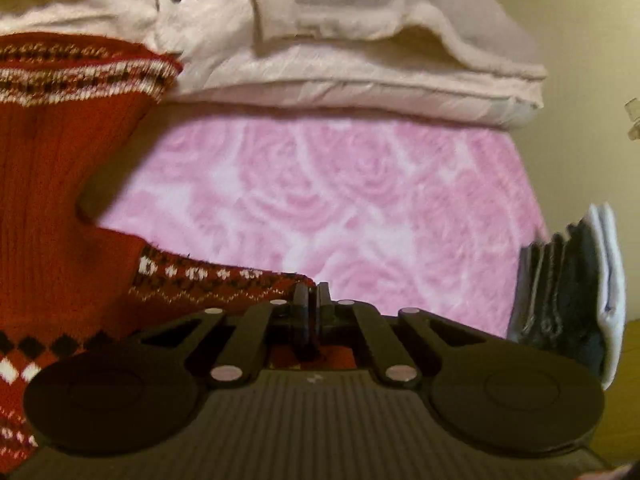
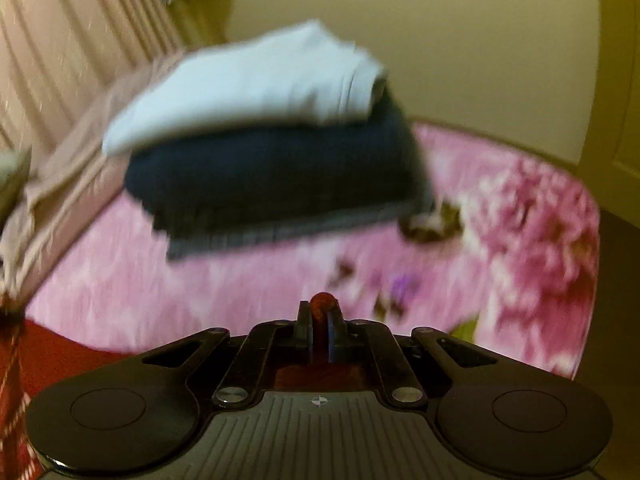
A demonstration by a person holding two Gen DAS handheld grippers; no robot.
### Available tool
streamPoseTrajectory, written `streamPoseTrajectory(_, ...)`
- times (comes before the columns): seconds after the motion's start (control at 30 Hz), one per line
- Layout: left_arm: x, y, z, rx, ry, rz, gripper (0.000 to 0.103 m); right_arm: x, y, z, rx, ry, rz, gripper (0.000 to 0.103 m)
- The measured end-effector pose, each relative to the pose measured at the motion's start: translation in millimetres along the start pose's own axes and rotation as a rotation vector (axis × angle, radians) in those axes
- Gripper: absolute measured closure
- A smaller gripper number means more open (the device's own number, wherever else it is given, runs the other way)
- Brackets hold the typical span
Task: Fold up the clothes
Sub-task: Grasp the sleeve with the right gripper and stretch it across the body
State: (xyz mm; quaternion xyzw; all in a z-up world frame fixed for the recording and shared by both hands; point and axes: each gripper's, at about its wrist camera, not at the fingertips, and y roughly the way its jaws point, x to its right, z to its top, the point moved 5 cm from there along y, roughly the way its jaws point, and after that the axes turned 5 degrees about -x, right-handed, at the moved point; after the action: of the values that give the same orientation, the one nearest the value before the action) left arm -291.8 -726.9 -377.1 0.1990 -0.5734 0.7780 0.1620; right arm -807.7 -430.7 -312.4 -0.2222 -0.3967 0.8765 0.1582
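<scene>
A red knit sweater (image 1: 48,208) with white and black patterned bands lies on the pink rose-print bed cover (image 1: 340,200) at the left. My left gripper (image 1: 312,296) is shut on the sweater's patterned edge. My right gripper (image 2: 320,312) is shut on a bunch of the red sweater fabric (image 2: 322,304), and more of the sweater (image 2: 24,360) shows at the lower left of the right wrist view. Both views are blurred.
A stack of folded clothes, white (image 2: 256,84) on dark navy (image 2: 272,176), sits on the pink cover (image 2: 520,240); it shows at the right edge of the left wrist view (image 1: 572,300). Beige bedding (image 1: 320,40) is piled behind. A beige headboard (image 2: 60,60) stands at left.
</scene>
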Motion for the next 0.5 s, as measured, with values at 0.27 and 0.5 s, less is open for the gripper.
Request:
streamPoseTrajectory(0.27, -10, 12, -24, -0.012, -0.084, -0.024, 0.08, 29, 43, 2, -0.107, 0.117, -0.198, 0.034)
streamPoseTrajectory(0.5, -1, -59, -74, 0.118, 0.001, -0.068, 0.068, 21, 12, -11, -0.063, 0.156, -0.261, 0.023)
